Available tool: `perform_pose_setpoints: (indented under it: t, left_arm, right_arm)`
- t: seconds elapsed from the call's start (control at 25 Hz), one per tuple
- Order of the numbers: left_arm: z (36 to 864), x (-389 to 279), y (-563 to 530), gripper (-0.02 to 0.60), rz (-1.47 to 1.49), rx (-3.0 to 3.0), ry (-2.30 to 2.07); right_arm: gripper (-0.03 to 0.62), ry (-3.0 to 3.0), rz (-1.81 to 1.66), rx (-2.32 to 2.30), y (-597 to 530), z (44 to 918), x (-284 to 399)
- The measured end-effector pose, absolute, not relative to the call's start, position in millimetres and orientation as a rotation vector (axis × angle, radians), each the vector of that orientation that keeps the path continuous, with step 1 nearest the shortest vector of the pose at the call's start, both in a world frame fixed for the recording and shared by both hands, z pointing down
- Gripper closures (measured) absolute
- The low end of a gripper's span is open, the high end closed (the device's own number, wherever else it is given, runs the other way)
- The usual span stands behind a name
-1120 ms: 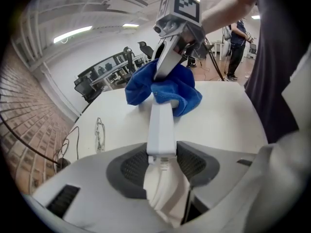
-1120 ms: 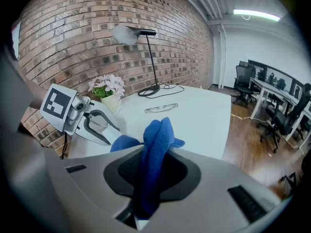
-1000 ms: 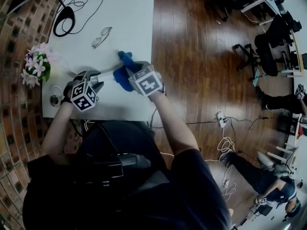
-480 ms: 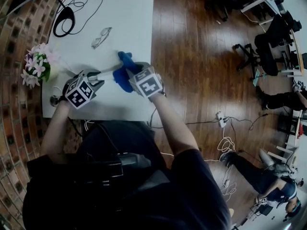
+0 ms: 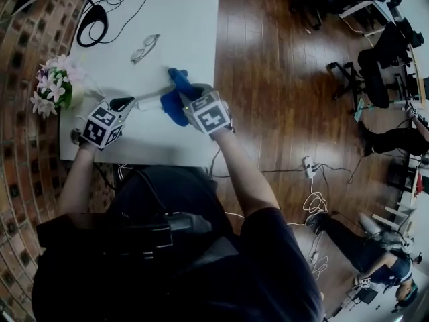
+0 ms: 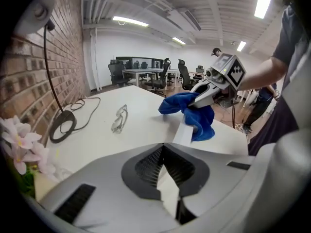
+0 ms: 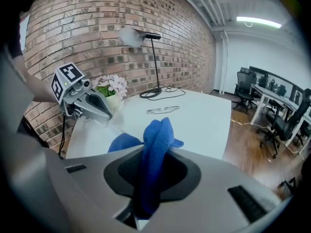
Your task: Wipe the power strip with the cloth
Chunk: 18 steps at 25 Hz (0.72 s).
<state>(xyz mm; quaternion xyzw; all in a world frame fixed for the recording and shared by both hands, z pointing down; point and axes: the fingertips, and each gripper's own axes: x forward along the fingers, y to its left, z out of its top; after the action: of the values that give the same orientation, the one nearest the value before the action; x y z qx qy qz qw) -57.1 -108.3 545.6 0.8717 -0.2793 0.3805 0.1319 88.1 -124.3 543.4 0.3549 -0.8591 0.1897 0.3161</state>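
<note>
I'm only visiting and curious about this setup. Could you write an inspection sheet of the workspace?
Surface: white table.
Job's things: white power strip, blue cloth draped over its far end.
Clutter: glasses, flowers, lamp base.
Grippers: left gripper jaws just been closing, now shut on the power strip; right gripper shut on the cloth.
Cables: lamp cable on table; cables on wooden floor.
Surroundings: brick wall, office chairs.

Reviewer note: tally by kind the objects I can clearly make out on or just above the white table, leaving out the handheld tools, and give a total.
power strip: 1
blue cloth: 1
eyeglasses: 1
desk lamp: 1
bunch of flowers: 1
Total: 5
Not counted: small round item at the table's left edge, too unclear to name.
</note>
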Motion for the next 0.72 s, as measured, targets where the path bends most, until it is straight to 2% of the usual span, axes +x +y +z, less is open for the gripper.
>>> perform_pose_setpoints:
  t: [0.2,0.48,0.6,0.72]
  left_arm:
    - [540,-60,-110,0.565,1.127,2.629,-0.823]
    - [534,-48,-86,0.487,1.165,2.678,-0.663]
    - [533,-42,-78,0.432,1.192,2.701,-0.593]
    - [546,-38,-72,0.365,1.348,2.738,-0.533]
  right_arm:
    - [0.531,-2.261,0.498,0.95,-127,543,87]
    - [0.531,-2.26,0.511,0.967,-129,545,88]
    - [0.531,-2.259,0.521,0.971,-129,544,88]
    - [0.531,-2.256,0.533,0.978,-131,544,88]
